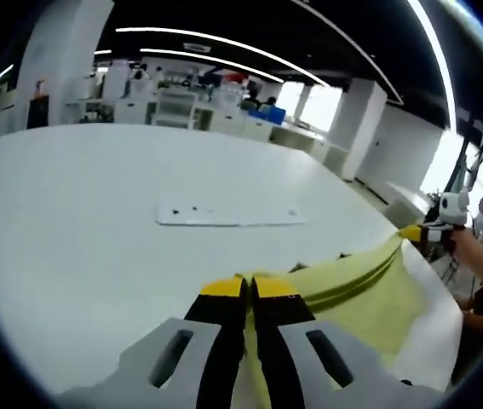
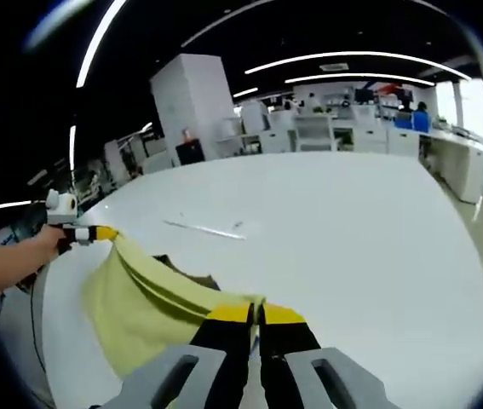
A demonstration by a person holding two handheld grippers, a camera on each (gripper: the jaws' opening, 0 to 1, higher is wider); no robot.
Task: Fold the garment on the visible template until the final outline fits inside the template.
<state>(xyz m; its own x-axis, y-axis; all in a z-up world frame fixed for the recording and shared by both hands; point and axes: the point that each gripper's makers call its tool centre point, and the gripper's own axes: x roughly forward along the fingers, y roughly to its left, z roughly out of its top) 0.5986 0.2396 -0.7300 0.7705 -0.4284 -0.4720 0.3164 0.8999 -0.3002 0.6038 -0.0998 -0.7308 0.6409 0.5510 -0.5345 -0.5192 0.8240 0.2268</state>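
A pale yellow garment [image 1: 369, 294] hangs stretched between the two grippers above a white table [image 1: 96, 221]. My left gripper [image 1: 248, 288] is shut on one corner of it, yellow-tipped jaws pressed together. In the left gripper view the right gripper [image 1: 433, 230] holds the far corner at the right. My right gripper [image 2: 256, 313] is shut on the garment [image 2: 139, 298], and the left gripper [image 2: 88, 233] pinches the other end at the left, held by a hand. A flat clear template sheet [image 1: 228, 215] lies on the table beyond, also seen as the template [image 2: 207, 228].
The table's near edge [image 1: 445, 341] runs along the right in the left gripper view. A person's forearm [image 2: 7, 256] reaches in from the left in the right gripper view. Desks, shelves and white pillars stand in the office behind.
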